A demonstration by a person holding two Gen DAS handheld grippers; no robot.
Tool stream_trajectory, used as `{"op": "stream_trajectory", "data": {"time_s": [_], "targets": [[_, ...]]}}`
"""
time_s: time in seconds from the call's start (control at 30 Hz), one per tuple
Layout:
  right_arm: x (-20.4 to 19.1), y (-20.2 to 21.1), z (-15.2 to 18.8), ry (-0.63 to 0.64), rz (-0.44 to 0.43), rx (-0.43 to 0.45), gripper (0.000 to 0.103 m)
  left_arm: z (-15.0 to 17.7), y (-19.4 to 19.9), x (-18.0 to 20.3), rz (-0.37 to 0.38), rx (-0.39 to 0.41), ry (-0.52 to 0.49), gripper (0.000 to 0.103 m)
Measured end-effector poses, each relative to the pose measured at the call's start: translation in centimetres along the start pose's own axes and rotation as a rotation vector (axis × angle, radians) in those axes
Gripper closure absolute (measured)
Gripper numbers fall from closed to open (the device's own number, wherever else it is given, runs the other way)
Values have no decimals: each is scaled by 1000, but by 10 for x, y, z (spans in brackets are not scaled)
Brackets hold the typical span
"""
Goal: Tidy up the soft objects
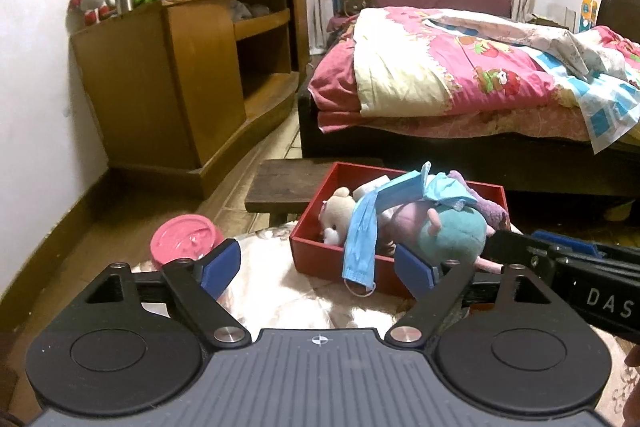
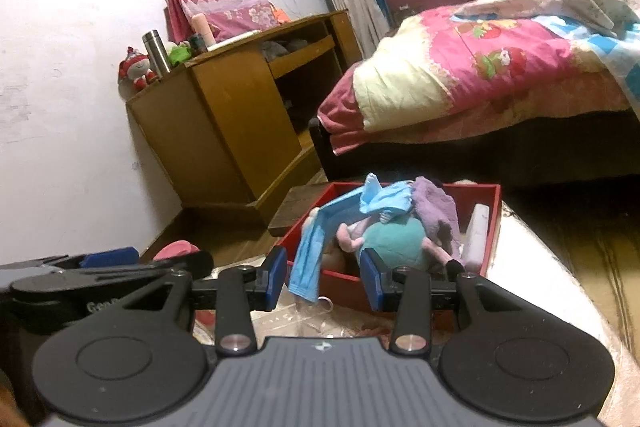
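Note:
A red box (image 1: 320, 247) (image 2: 494, 223) stands on a patterned cloth surface (image 1: 296, 291). It holds a teal plush (image 1: 452, 231) (image 2: 396, 239), a cream bear plush (image 1: 338, 213), a purple cloth (image 1: 486, 203) (image 2: 436, 211) and blue face masks. One blue mask (image 1: 360, 239) (image 2: 308, 259) hangs over the box's near wall. My left gripper (image 1: 318, 269) is open and empty, just in front of the box. My right gripper (image 2: 325, 277) is open and empty, with the hanging mask between its pads. Each gripper shows at the edge of the other's view.
A pink round lid (image 1: 186, 239) lies left of the box. A dark wooden stool (image 1: 288, 183) stands behind it. A wooden cabinet (image 1: 180, 75) with toys on top is at left. A bed (image 1: 480, 79) with pink bedding is at the back right.

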State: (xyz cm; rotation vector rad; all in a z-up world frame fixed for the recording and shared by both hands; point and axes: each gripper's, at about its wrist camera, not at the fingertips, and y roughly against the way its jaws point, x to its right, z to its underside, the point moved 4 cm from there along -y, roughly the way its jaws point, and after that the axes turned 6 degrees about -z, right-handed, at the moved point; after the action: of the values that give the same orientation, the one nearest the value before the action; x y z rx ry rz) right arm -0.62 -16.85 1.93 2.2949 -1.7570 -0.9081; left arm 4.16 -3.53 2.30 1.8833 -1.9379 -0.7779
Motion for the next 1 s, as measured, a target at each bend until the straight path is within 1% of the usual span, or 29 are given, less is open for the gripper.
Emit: {"op": "stream_trajectory", "data": {"time_s": [0.07,0.1,0.13,0.3,0.57,1.0], "targets": [[-4,3,0,9,1,17,89,2,1,-1,0,-2,1,16],[-5,5,1,12,2,28,85,3,2,-1,-5,0,0,15],[-7,7,1,15,3,37,84,4,3,-2,-9,2,-2,14],[-13,11,0,47,8,69,82,5,4,-2,-22,8,-5,13],[-11,15,-2,37,5,92,78,9,1,-1,-28,-13,-11,13],[-12,18,-1,52,10,99,76,9,-2,-4,-28,-21,7,13]]}}
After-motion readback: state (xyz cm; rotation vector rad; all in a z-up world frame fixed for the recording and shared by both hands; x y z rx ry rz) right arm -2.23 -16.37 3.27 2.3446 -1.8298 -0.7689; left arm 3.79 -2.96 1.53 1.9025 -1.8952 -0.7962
